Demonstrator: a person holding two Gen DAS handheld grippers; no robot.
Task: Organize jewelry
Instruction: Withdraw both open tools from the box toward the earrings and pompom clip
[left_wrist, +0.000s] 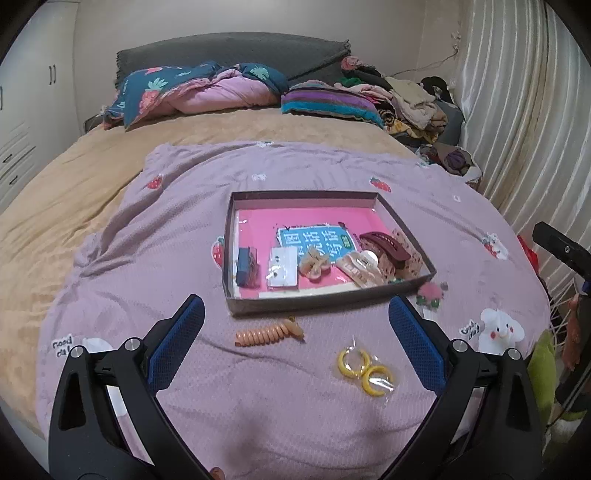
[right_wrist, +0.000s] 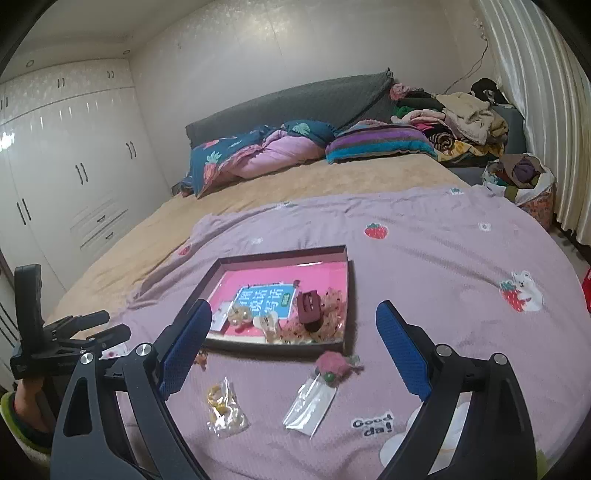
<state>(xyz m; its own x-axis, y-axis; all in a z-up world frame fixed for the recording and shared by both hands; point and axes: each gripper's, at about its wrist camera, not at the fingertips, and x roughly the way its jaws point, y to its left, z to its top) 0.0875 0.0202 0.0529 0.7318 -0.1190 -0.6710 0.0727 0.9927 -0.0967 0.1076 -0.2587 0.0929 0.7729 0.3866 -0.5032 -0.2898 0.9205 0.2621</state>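
A shallow dark tray (left_wrist: 402, 221) with a pink floor lies on the purple blanket and holds hair clips (left_wrist: 360, 269), a white earring card (left_wrist: 282, 271) and a blue item (left_wrist: 245, 271). In front of it lie an orange coil hair tie (left_wrist: 267, 334), bagged yellow hoop earrings (left_wrist: 365, 369) and a pink flower piece (left_wrist: 430, 293). My left gripper (left_wrist: 295, 317) hovers open above the coil tie. From the right wrist view the tray (right_wrist: 349, 295), hoop earrings (right_wrist: 223, 406), a clear bag (right_wrist: 310, 404) and the flower piece (right_wrist: 332, 363) show. My right gripper (right_wrist: 291, 321) is open, empty.
The purple blanket (left_wrist: 184, 236) covers the near half of a bed with a tan sheet (left_wrist: 74, 184). Pillows and a quilt (left_wrist: 192, 92) lie at the headboard, a clothes pile (left_wrist: 406, 99) at the back right. Curtains (left_wrist: 524, 129) hang on the right, wardrobes (right_wrist: 74, 147) on the left.
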